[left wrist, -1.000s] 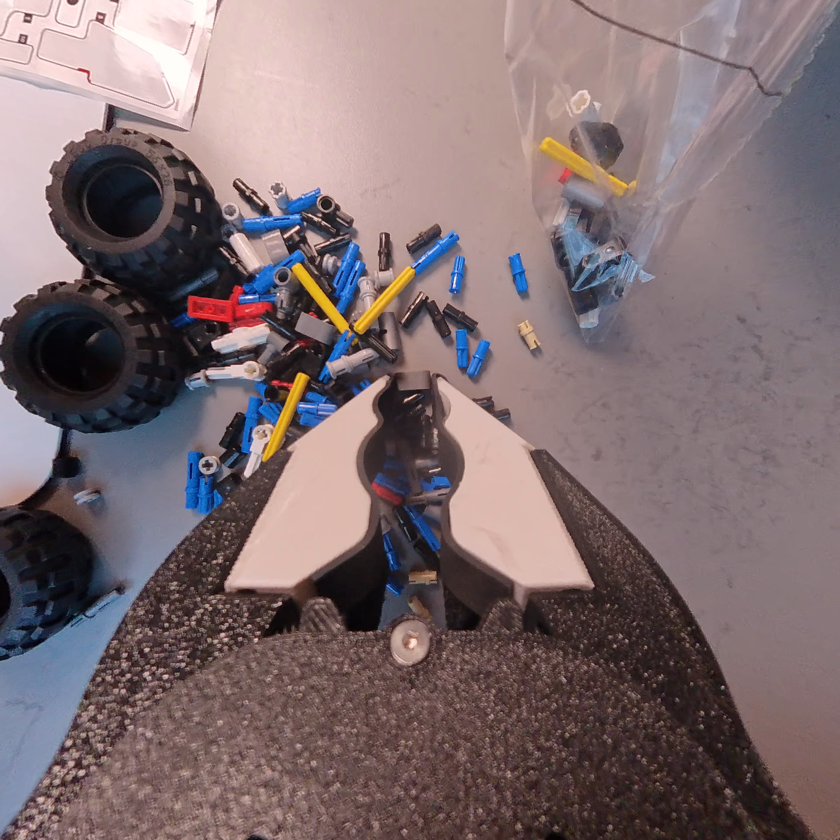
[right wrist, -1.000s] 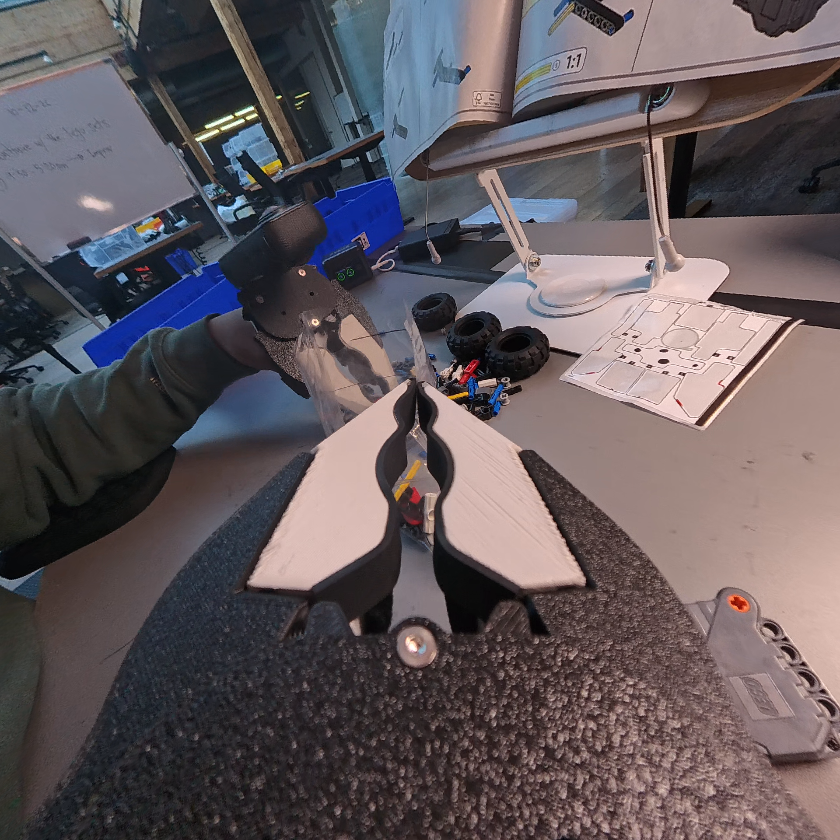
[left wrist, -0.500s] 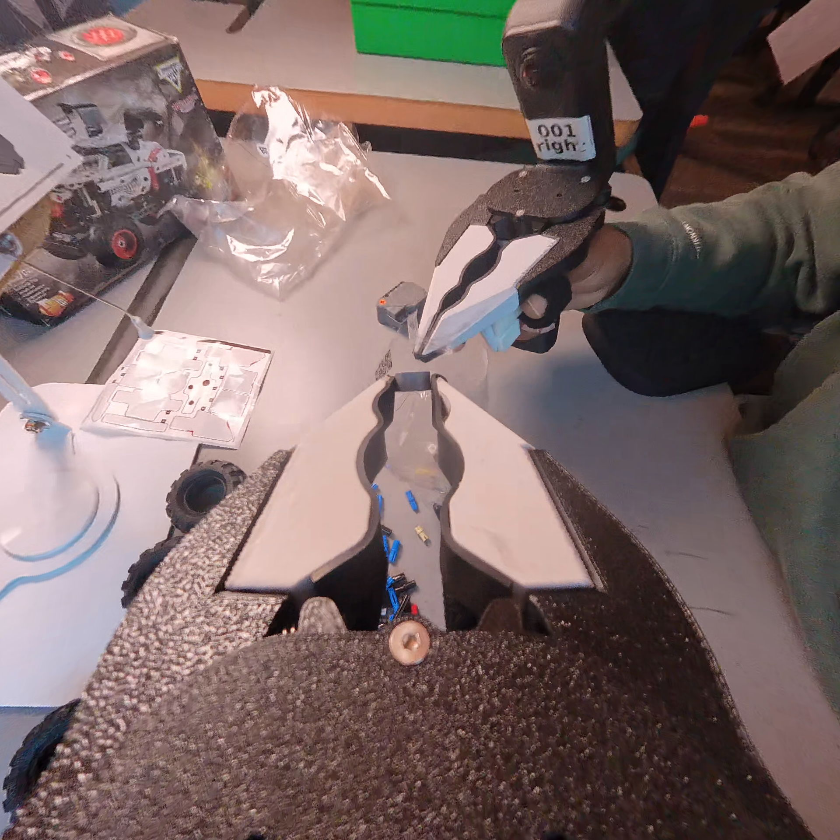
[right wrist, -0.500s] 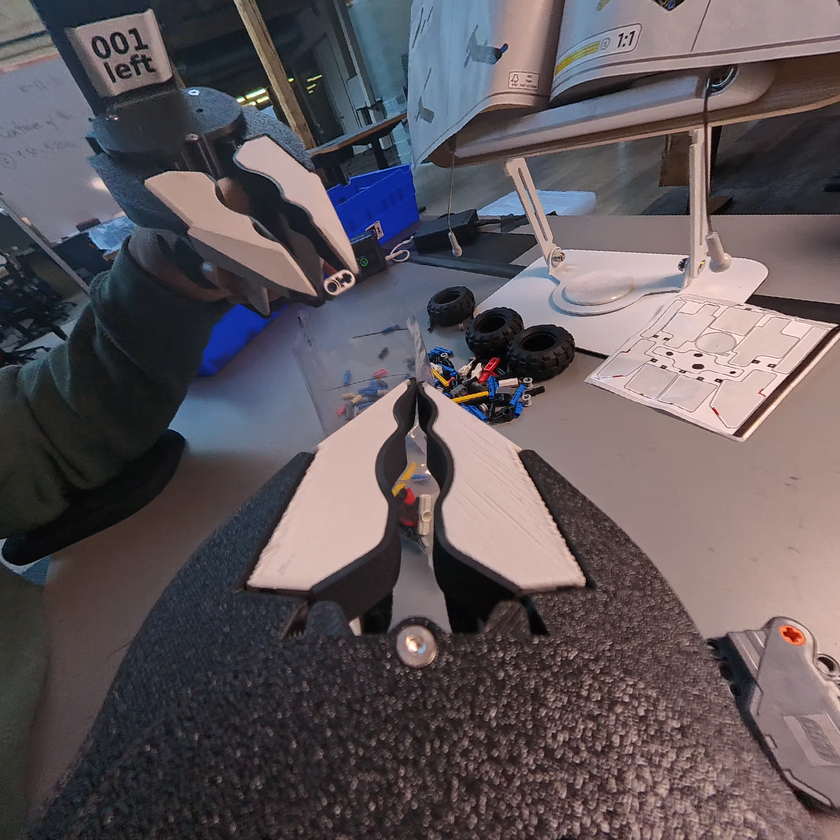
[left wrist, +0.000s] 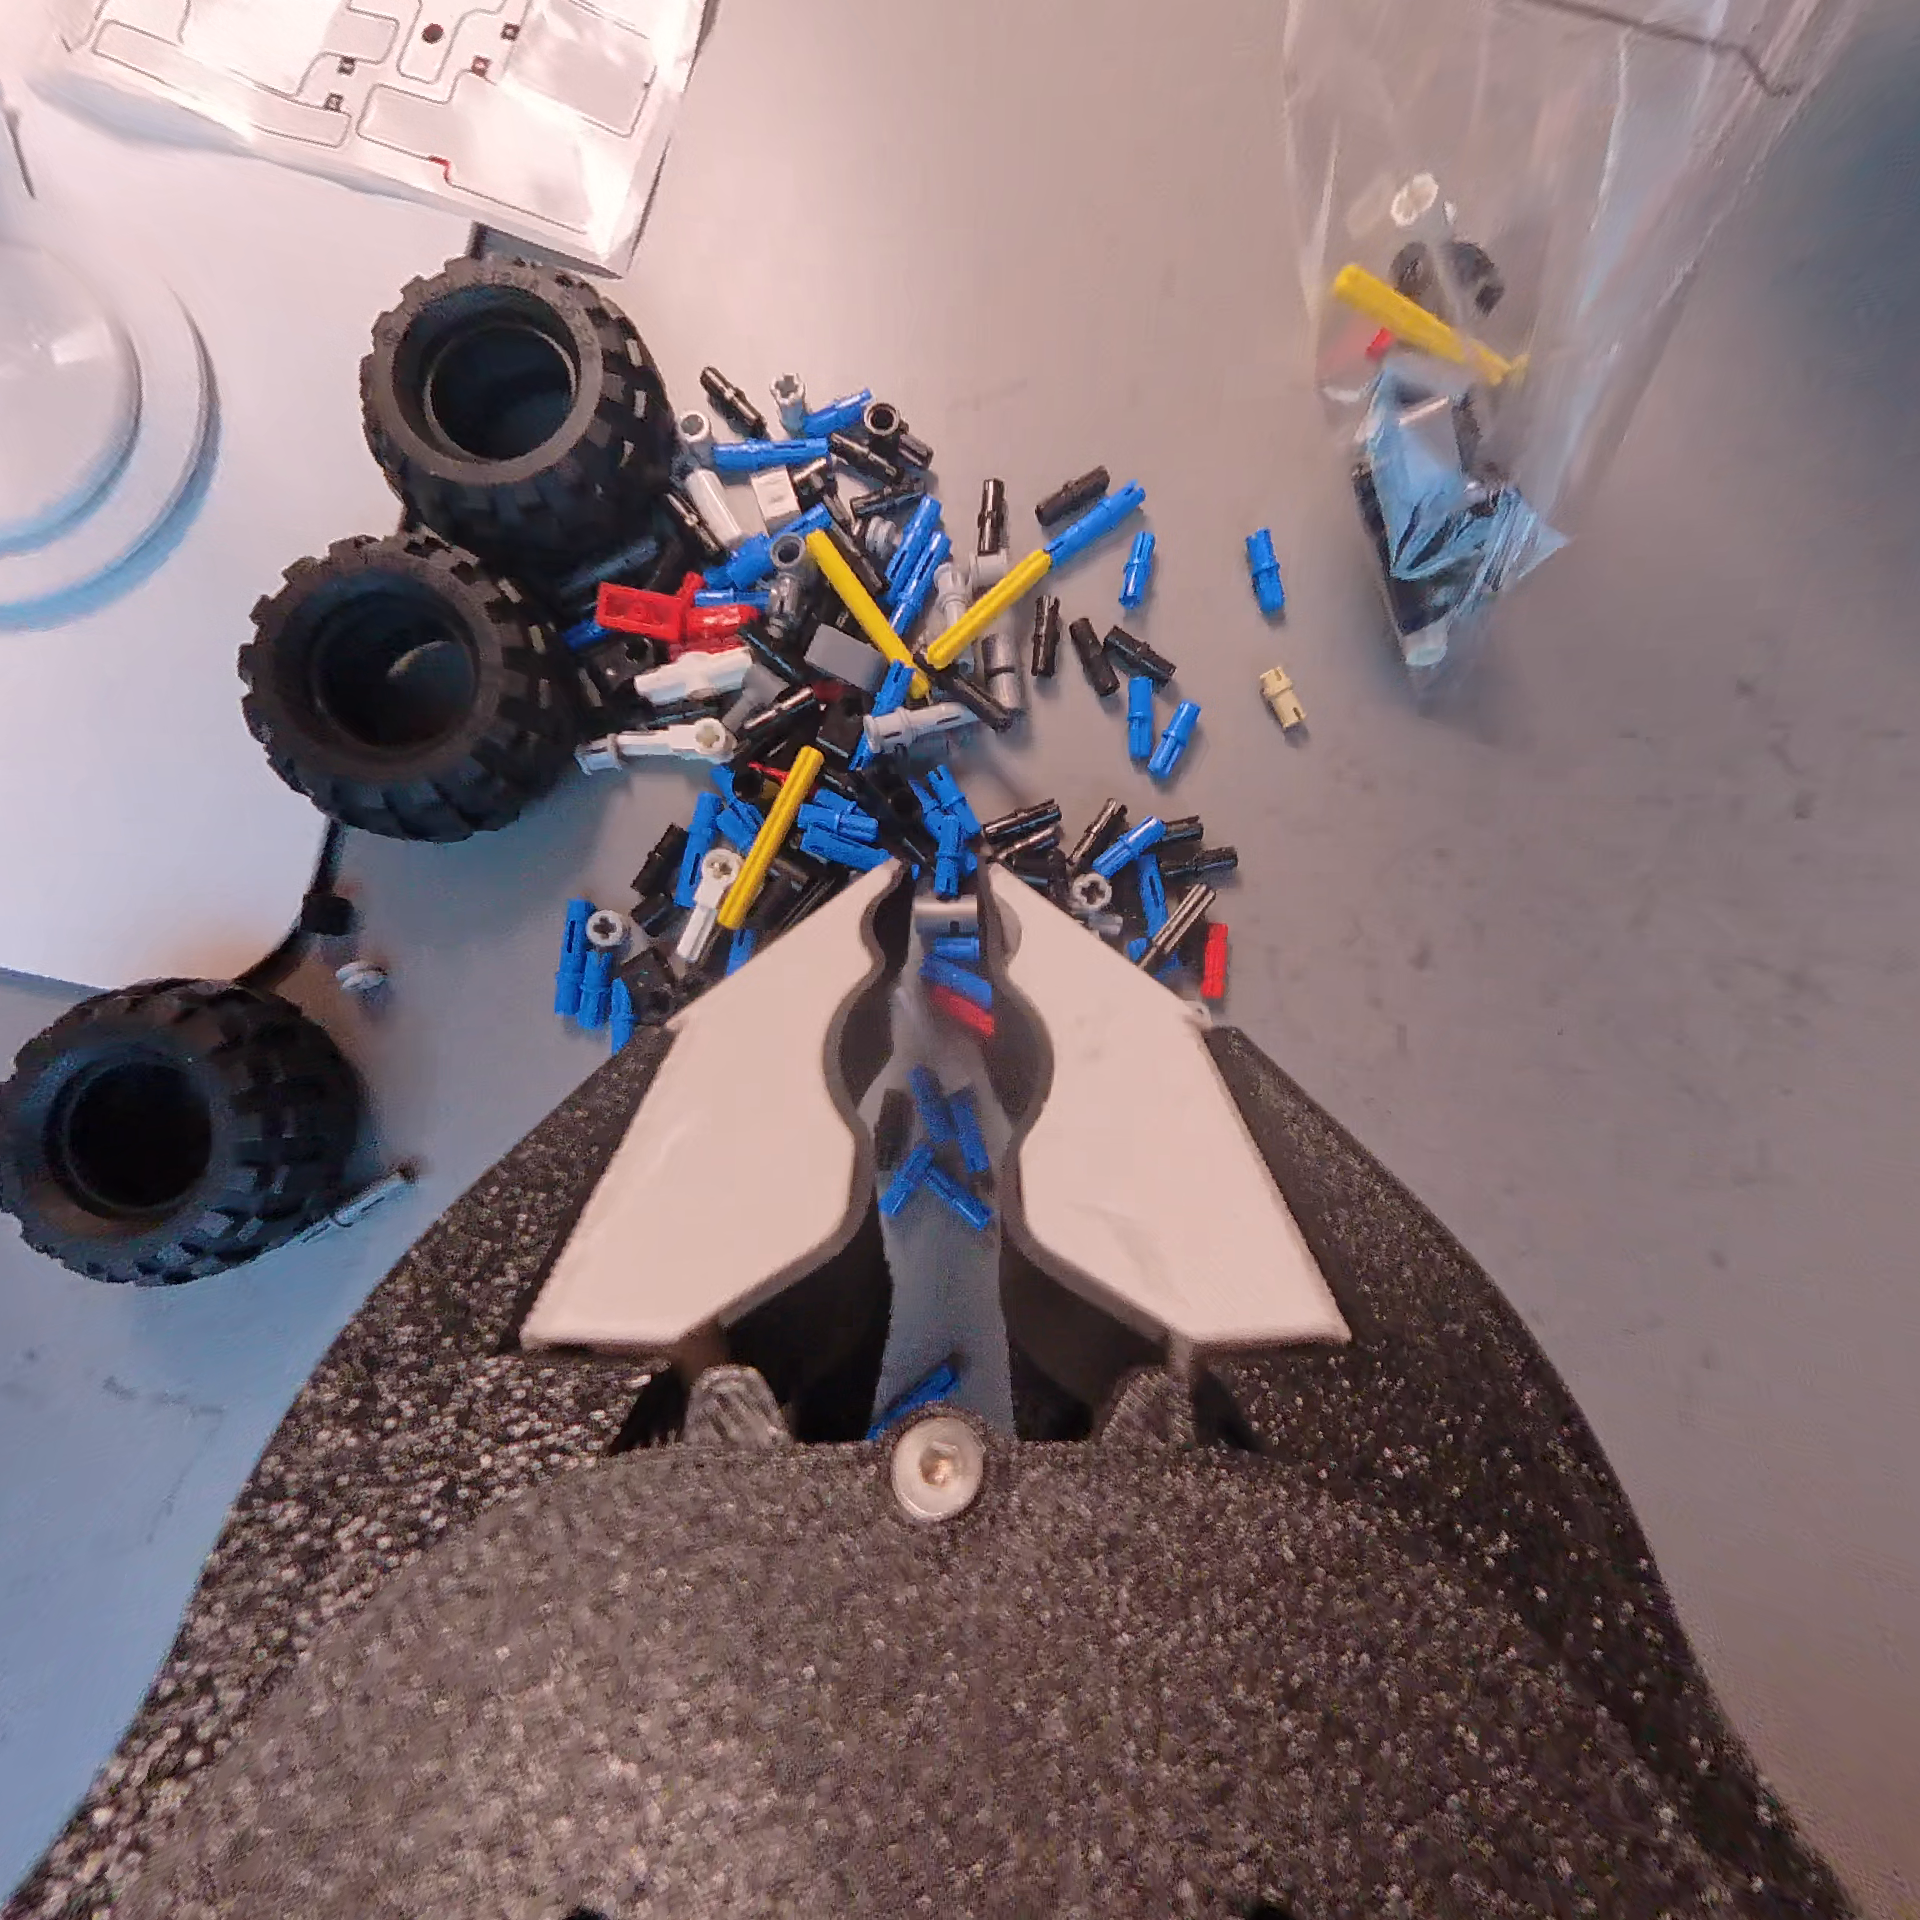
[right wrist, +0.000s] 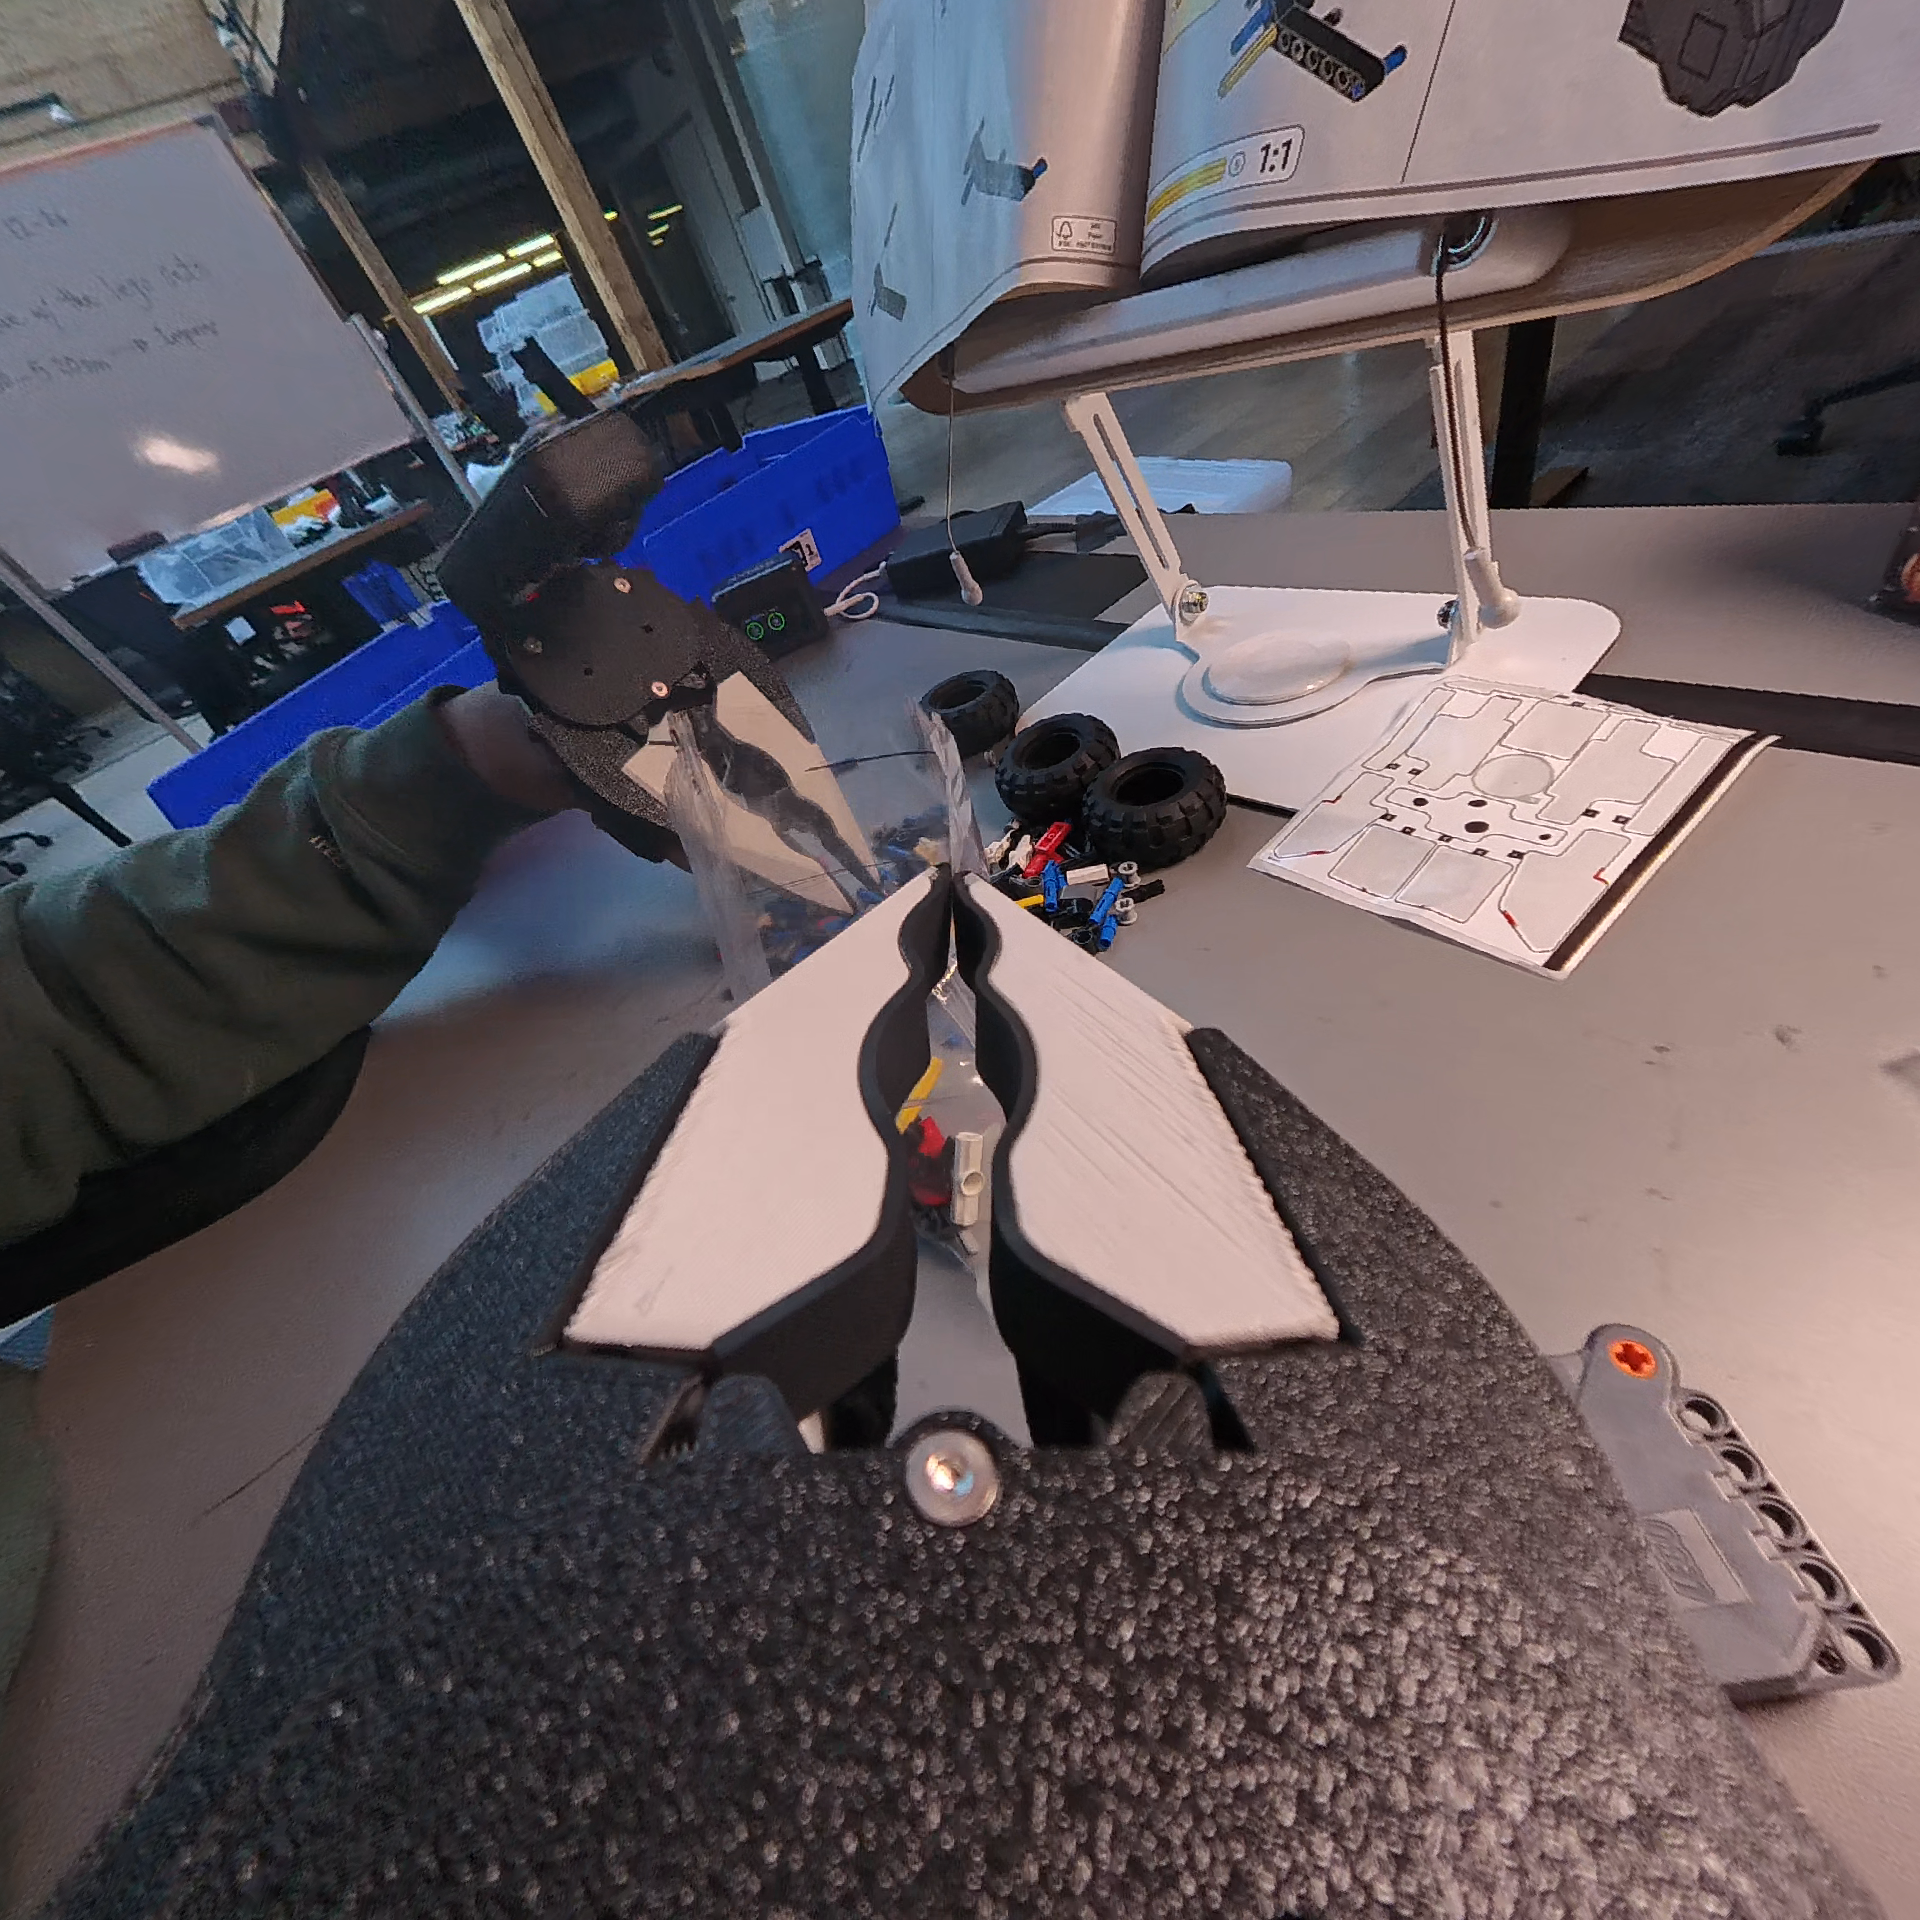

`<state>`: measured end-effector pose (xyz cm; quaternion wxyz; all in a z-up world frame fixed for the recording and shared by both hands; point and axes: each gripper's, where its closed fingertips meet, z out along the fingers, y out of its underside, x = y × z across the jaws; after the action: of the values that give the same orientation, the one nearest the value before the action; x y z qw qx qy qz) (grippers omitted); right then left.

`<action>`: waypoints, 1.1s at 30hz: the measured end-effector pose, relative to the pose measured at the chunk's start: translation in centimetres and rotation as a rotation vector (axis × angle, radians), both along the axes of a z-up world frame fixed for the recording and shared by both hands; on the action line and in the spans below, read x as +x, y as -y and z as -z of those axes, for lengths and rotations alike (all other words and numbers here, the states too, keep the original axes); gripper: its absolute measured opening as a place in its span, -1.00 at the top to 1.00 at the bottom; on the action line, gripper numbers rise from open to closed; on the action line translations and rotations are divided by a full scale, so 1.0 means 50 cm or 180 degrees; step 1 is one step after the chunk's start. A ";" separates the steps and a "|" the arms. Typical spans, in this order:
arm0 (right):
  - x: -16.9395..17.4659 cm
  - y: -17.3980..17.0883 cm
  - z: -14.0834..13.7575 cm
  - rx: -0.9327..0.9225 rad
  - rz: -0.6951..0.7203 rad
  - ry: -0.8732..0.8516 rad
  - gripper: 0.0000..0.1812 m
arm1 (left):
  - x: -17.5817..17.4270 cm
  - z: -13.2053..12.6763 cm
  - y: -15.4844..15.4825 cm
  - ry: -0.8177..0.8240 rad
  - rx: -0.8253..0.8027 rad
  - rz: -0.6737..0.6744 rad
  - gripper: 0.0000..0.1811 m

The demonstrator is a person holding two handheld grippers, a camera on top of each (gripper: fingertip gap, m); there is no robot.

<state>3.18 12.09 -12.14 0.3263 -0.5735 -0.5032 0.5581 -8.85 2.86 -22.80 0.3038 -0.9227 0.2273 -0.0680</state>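
Left wrist view: our left gripper [left wrist: 940,883] points down over the pin pile [left wrist: 883,644], tips narrowly apart; we cannot tell if it pinches anything | tyres [left wrist: 509,405] ahead-left | right gripper [right wrist: 951,888] clamps the clear bag [left wrist: 1558,208], ahead-right of the left tips | half a second ago our left gripper faced the right one; now it looks down.

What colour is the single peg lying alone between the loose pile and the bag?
Tan, a pale beige peg; the left wrist view shows it best.

Left gripper [left wrist: 940,883] parted; right gripper [right wrist: 951,878] closed
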 end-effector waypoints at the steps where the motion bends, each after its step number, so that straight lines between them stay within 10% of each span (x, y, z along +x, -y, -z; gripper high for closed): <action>1: 0.000 -0.001 0.000 0.0009 0.0003 0.0003 1.00 | -0.001 0.003 0.001 -0.0016 -0.0021 0.0026 0.88; 33: 0.007 0.003 -0.002 0.0019 -0.0050 -0.0013 1.00 | -0.019 0.004 0.031 0.0178 -0.0160 0.0025 0.85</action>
<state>3.53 11.94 -12.05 0.3245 -0.5674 -0.5087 0.5603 -9.78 1.30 -23.01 0.2865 -0.9269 0.2205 -0.1006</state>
